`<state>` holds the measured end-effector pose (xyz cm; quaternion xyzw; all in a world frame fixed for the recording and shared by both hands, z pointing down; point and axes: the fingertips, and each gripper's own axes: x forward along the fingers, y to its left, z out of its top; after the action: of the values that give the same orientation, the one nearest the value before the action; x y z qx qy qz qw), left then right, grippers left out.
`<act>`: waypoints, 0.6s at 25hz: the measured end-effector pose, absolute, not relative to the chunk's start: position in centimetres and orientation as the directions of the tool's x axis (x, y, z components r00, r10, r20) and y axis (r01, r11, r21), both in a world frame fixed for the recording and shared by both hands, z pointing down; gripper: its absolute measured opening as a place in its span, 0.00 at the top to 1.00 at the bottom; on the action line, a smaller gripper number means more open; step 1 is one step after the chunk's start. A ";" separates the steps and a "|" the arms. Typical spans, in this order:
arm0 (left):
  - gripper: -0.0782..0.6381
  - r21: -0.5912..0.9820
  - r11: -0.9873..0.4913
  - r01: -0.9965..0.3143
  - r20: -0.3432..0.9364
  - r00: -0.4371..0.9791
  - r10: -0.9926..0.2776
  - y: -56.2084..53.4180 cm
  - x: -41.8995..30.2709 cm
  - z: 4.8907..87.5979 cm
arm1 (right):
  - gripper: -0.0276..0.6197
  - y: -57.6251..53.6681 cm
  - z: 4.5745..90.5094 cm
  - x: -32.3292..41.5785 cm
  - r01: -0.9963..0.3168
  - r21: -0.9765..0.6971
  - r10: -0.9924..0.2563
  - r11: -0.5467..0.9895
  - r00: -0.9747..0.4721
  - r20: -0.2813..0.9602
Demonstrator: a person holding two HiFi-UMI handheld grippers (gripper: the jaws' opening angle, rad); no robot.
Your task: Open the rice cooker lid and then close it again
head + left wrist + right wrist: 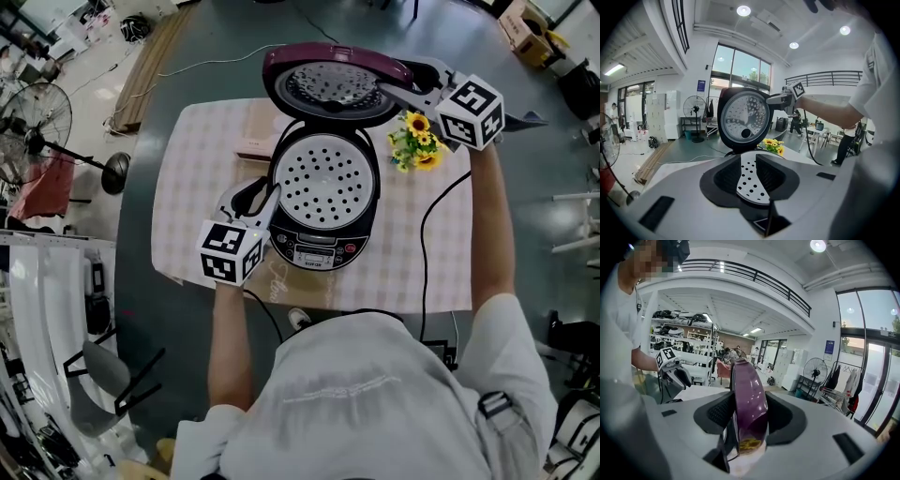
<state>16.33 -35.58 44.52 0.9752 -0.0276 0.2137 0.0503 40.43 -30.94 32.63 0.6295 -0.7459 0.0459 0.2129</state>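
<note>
Clenching the right gripper's [749, 405] fingers [717, 414] on the rim of the glossy purple round lid [748, 376], raised upright (hinged at the cooker's far side). Hovering the left gripper's [749, 169] fingers [725, 180], released and apart, at the left rim of the white perforated metal tray [323, 178] inside the black-and-silver round rice cooker [319, 251], resting on the pale checked cloth surface [206, 159] beside small yellow sunflowers [418, 141].

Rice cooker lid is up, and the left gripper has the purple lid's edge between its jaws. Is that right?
Not the left one. The purple lid is up, but it is the right gripper that has the lid's edge between its jaws, pads against it, as the right gripper view shows. The left gripper sits at the front left of the rice cooker.
</note>
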 end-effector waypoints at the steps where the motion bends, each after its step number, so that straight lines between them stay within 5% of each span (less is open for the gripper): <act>1: 0.74 0.085 -0.993 -0.077 0.419 0.907 -0.035 -35.6 16.1 44.5 | 0.63 -30.9 32.6 40.4 -0.959 0.201 -0.920 0.199 -0.112 0.376; 15: 0.73 0.083 -0.991 -0.102 0.398 0.915 -0.061 -34.1 12.6 43.8 | 0.60 -28.8 33.4 37.1 -0.963 0.177 -0.923 0.203 -0.128 0.363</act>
<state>12.62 -34.07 43.79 0.9772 -0.0416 0.2017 0.0513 37.12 -28.83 33.41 0.6294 -0.7492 0.0500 0.2002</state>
